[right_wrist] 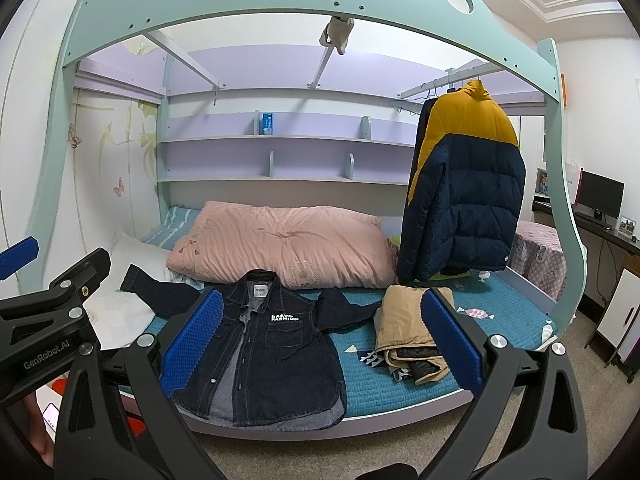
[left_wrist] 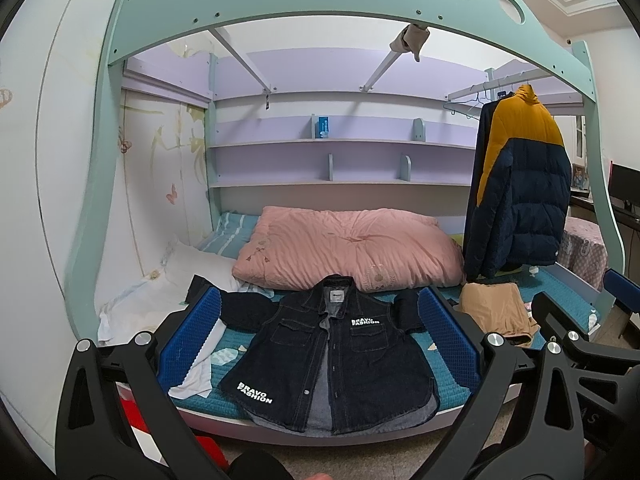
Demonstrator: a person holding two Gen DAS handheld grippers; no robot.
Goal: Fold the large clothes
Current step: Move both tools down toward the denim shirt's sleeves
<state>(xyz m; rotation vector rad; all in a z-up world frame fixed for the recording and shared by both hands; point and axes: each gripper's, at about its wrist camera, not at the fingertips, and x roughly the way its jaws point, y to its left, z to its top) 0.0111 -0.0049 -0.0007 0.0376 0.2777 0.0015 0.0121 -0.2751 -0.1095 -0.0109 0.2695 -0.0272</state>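
— So, where does the denim jacket (left_wrist: 332, 356) lie from the left gripper (left_wrist: 320, 340)?

— Straight ahead and below it, front up on the teal mattress (left_wrist: 452, 364), framed between the two blue pads (left_wrist: 188, 344); the collar points away, the hem runs along the near bed edge; the front hangs unbuttoned, with white "BRAVO FASHION" lettering on the chest and near the hem.

— And the jaws?

— Spread wide, nothing between them; the right gripper (right_wrist: 320, 340) likewise stands wide and empty, held off the bed.

— What does the right one face?

— The jacket sits ahead, toward its left finger, one sleeve (right_wrist: 160, 292) thrown out beyond that finger toward the white pillow (right_wrist: 132, 264); a folded tan garment (right_wrist: 408, 332) lies on the mattress just inside its right finger, apart from the jacket.

— Farther ahead?

— A pink quilt (left_wrist: 344, 248) bunched behind the collar, touching it; past the right finger, a navy-and-yellow puffer coat (right_wrist: 464, 200) hangs from a rail.

— Do the grippers see each other?

— Yes; each shows at the edge of the other's view, side by side.
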